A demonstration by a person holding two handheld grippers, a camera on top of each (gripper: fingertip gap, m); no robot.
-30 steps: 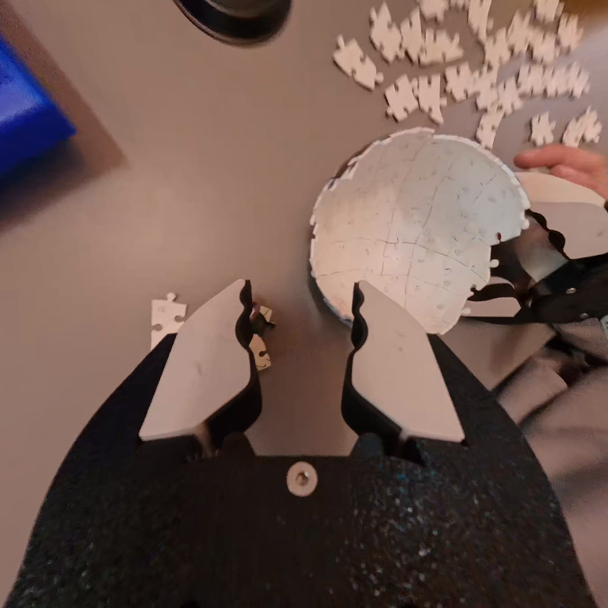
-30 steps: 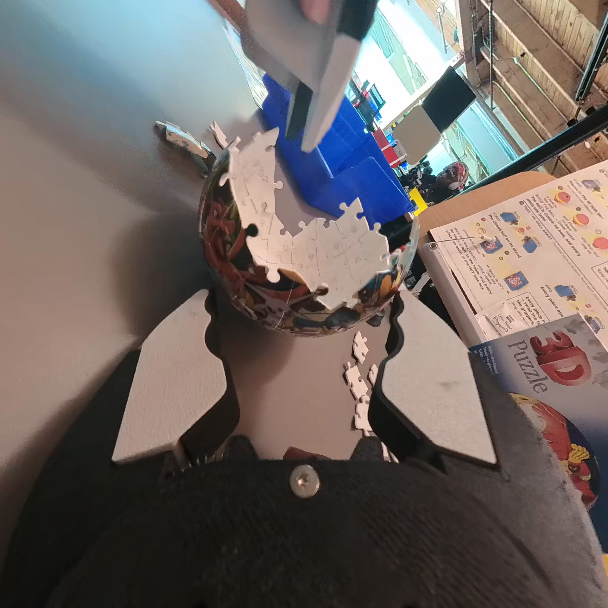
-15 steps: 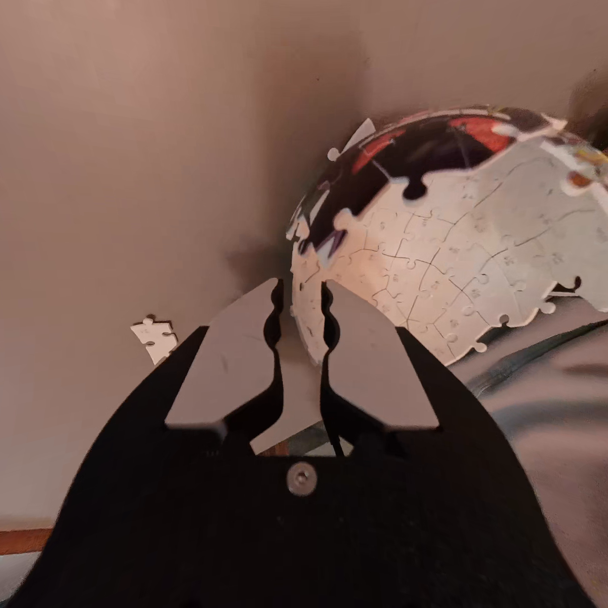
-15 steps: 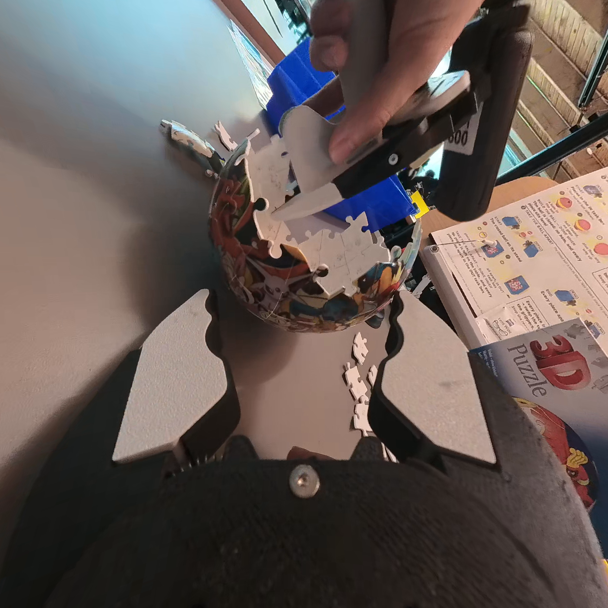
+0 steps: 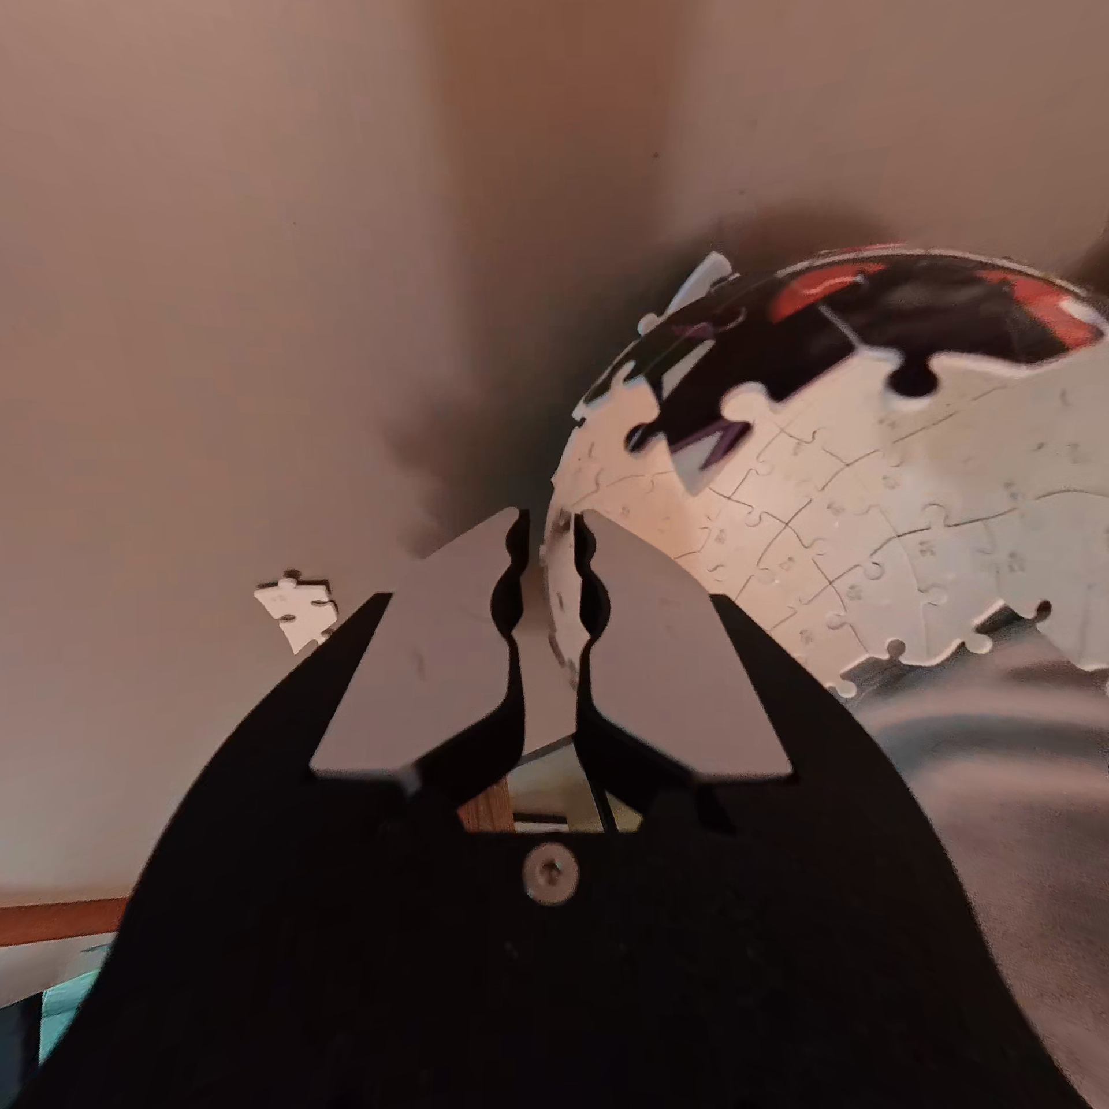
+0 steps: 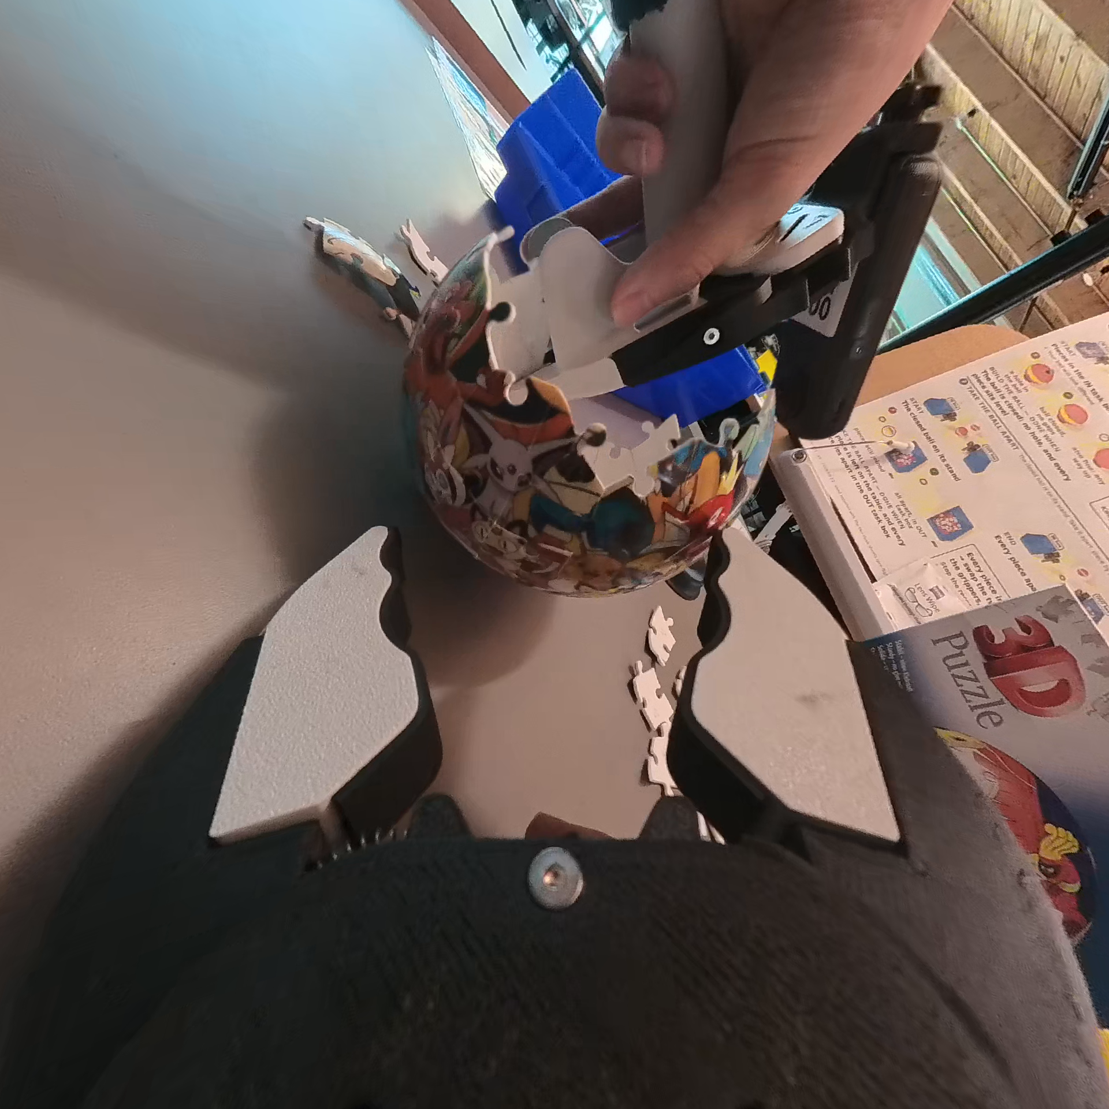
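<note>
A half-built puzzle ball [image 6: 540, 492], colourful outside and white inside, rests on the grey table [image 6: 150, 420]. A hand [image 6: 720, 150] holds my left gripper [image 6: 528, 375] down on the ball's upper rim. In the left wrist view the left gripper [image 5: 551, 522] has its jaws nearly together, with the white wall of the ball [image 5: 840, 510] between them. My right gripper [image 6: 552, 540] is open and empty, low over the table. Its fingertips sit just short of the ball's underside, one on each side.
A loose white piece [image 5: 297, 606] lies left of the left gripper. Several loose pieces [image 6: 654, 690] lie by the right finger. A joined strip of pieces [image 6: 360, 264] lies behind the ball. Blue bins [image 6: 552, 150], an instruction sheet [image 6: 990, 450] and a puzzle box [image 6: 1020, 720] stand at the right. My hands' fingertips stand some 11 centimetres from each other.
My left gripper came down from above the table to the ball's rim and closed on it. The ball has tipped, showing more of its coloured outside. The right gripper has stayed put.
</note>
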